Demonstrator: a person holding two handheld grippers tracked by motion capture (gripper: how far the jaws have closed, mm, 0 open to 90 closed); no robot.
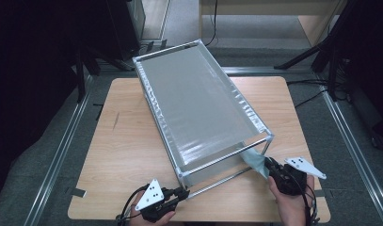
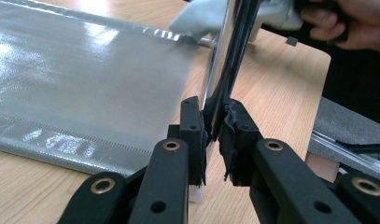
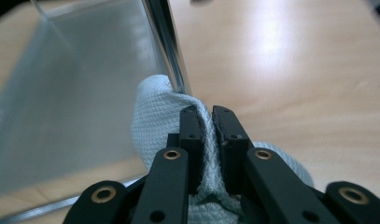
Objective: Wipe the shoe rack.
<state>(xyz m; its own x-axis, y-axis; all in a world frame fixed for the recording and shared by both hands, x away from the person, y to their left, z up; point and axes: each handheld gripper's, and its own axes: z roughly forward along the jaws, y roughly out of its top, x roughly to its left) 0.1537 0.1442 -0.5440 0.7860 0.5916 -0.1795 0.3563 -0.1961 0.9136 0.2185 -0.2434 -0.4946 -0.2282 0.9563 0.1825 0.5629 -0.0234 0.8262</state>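
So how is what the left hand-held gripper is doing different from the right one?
The left hand-held gripper is clamped on a shiny metal bar of the frame, hard and thin; the right hand-held gripper pinches a soft, pale woven cloth that bunches around its jaws. The left sits at the frame's near left corner, the right at its near right corner. Both are shut on something.

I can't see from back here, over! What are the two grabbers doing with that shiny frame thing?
Left gripper shut on the frame's metal rod. Right gripper shut on pale cloth, against the frame's corner post. Nothing in the way.
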